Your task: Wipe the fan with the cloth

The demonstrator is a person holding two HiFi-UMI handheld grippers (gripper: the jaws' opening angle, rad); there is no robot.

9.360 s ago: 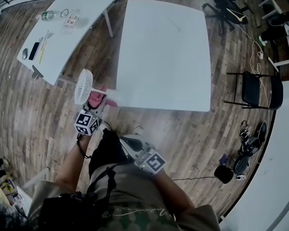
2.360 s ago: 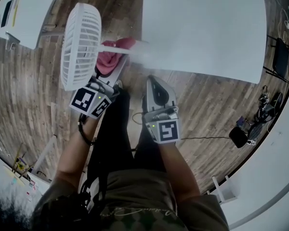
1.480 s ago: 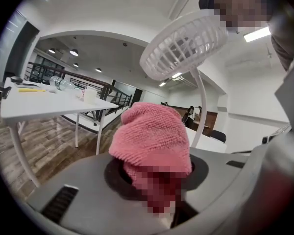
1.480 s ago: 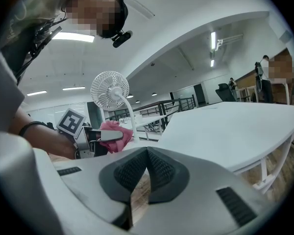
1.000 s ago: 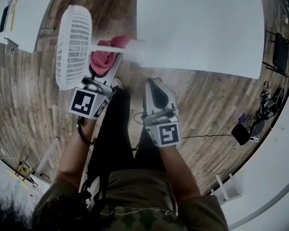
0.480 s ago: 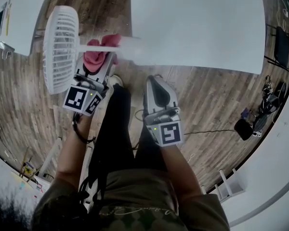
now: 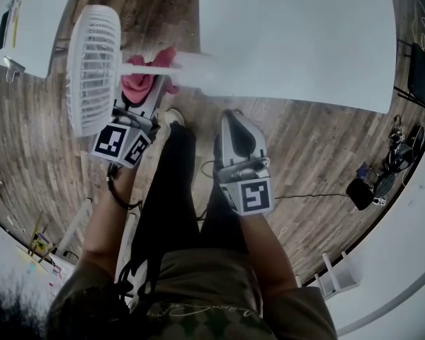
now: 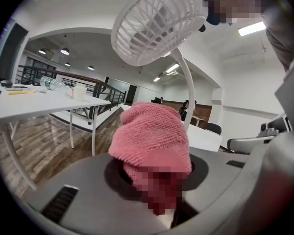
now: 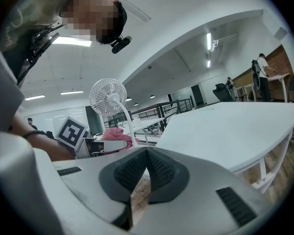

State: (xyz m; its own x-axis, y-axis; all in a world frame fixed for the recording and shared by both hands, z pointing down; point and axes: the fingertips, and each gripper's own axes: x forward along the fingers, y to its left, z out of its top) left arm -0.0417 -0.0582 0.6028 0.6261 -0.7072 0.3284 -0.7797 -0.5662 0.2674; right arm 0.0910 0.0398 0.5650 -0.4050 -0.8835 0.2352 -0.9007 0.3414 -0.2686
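Left gripper (image 7: 147, 94): jaws half-wide, clamped on pink cloth (image 8: 152, 136). Right gripper (image 9: 147, 168): jaws together, empty. Fan (image 7: 92, 69) at near-left corner of tabletop (image 7: 297, 34); long axis along upright stalk, grille apparently facing person. Judged best: raise cloth to grille, stroke lightly along ribs, avoid tipping stalk.
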